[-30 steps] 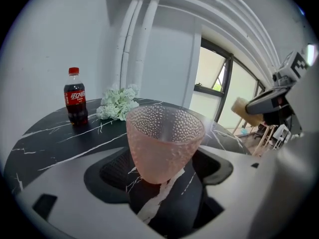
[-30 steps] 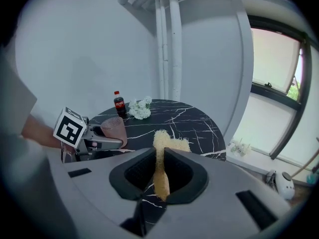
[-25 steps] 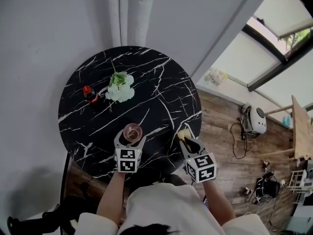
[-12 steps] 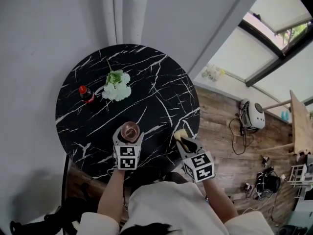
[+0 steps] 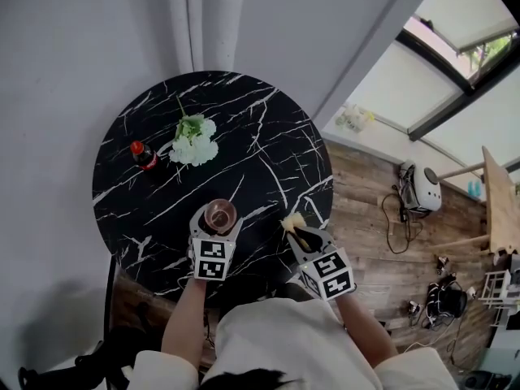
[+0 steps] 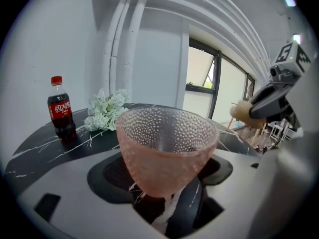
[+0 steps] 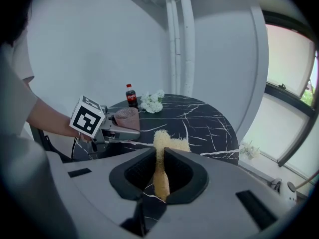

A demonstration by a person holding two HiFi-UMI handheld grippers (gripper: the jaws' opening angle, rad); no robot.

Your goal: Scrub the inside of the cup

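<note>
Left tongs [image 5: 218, 224]: closed on the lower wall of the pink dimpled glass cup [image 5: 220, 214], one pad on each side. We find the grip as it was a second ago.
Cup position: held mouth-up over the near edge of the round black white-veined marble bench [image 5: 244, 128]. We cannot tell whether its base touches the surface. Its place on the bench shows no marked change.
Right tongs [image 5: 302, 236]: nearly closed, clamped on the narrow stem of the pale yellow fibrous scrubber [image 7: 160, 148]. The bushy head sticks out beyond the tips. The hold is unchanged.
Change noted: the scrubber head now lies a little nearer the cup than a second ago and is angled more towards it. It remains apart from the cup, outside the rim.
Cup interior: we see nothing in it.
Other items: the dark cola bottle with red cap [image 5: 144, 155] stands at the far left of the bench. The bunch of white flowers [image 5: 193, 147] lies just beside it. We observe both where they were.
</note>
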